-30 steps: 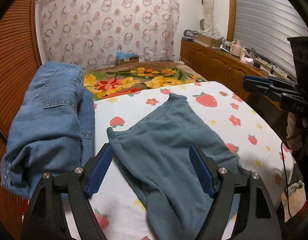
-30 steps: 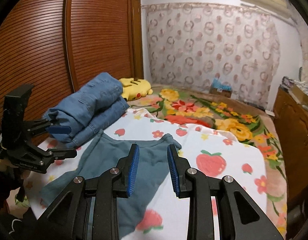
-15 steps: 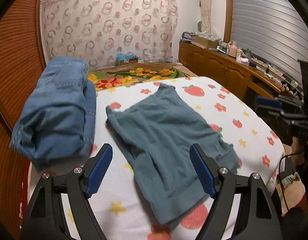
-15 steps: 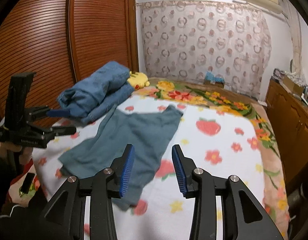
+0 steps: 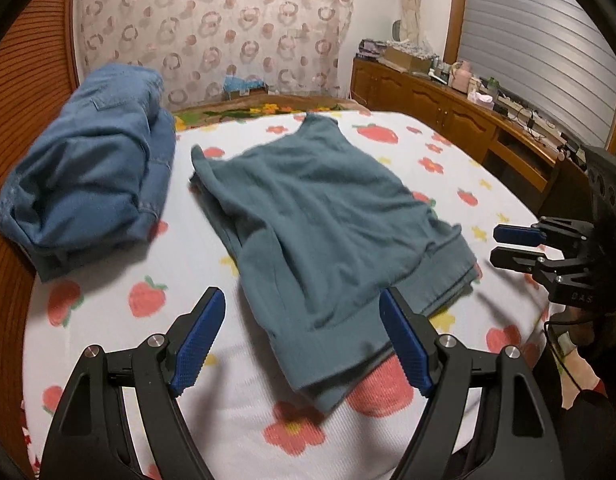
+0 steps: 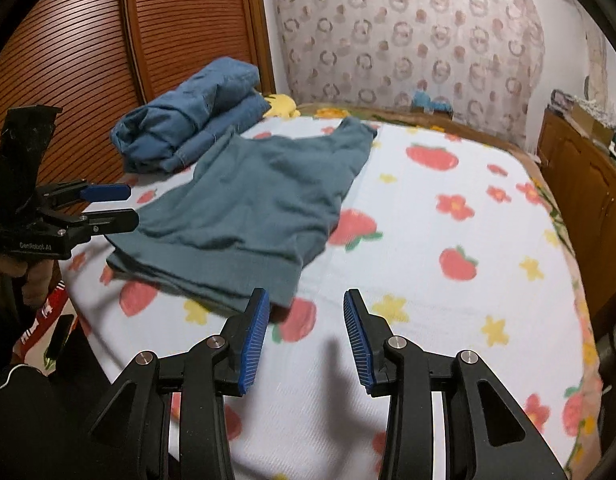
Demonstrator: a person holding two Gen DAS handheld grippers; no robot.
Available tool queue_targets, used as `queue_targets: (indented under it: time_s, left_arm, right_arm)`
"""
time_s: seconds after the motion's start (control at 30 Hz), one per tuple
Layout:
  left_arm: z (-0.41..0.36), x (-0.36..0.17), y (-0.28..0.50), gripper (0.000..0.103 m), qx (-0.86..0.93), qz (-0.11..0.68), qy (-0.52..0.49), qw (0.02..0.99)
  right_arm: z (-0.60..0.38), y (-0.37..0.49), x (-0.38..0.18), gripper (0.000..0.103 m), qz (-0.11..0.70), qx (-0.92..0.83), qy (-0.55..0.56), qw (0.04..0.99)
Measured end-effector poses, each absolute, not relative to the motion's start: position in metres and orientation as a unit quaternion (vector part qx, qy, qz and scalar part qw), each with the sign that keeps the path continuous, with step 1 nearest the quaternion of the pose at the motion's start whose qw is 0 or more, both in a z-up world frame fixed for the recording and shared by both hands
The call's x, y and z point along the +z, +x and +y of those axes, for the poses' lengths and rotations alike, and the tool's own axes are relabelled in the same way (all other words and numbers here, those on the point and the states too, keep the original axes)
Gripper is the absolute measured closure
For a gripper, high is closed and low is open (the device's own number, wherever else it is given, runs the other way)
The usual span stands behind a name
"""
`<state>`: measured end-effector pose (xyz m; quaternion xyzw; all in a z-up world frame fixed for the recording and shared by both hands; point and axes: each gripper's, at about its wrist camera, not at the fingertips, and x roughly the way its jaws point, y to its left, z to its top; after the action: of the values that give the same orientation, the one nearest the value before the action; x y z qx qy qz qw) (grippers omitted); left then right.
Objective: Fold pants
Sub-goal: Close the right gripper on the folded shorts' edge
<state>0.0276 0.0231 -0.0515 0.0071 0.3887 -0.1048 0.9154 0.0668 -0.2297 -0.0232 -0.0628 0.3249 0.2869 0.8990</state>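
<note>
Both hand-held grippers (image 5: 300, 344) (image 6: 306, 340) have descended closer to teal pants (image 5: 319, 216).

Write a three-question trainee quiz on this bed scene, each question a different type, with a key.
1. True or false: the teal pants lie on top of the folded jeans.
2. Multiple choice: what is between the fingers of the left gripper? A) a pillow B) the near edge of the teal pants, ungripped C) the jeans
3. Fill in: the fruit printed on the white blanket is a ____.

Key: 1 false, they lie beside the jeans; 2 B; 3 strawberry.
</note>
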Motion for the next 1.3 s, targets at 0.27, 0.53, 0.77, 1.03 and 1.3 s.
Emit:
queue_targets:
  time_s: [0.27,0.53,0.77,1.03,1.3]
  left_arm:
    - [0.025,-0.069,0.029,0.023,-0.096,0.409,0.005,0.907]
    - [0.027,-0.076,0.030,0.023,-0.097,0.417,0.003,0.903]
    - [0.027,-0.070,0.023,0.023,-0.100,0.408,0.001,0.907]
    - [0.030,-0.061,0.018,0.024,-0.106,0.394,-0.010,0.913]
    - [0.036,-0.066,0.015,0.057,-0.121,0.396,-0.032,0.910]
  right_arm:
    - [-0.215,0.074,-0.031,0.064,0.330,0.289,-0.085,0.895]
    - [-0.205,0.075,-0.030,0.094,0.324,0.313,-0.104,0.887]
    - [-0.222,0.061,-0.025,0.102,0.314,0.334,-0.080,0.885]
    - [-0.236,0.050,-0.029,0.102,0.325,0.316,-0.074,0.888]
    - [-0.227,0.057,-0.033,0.080,0.327,0.304,-0.075,0.892]
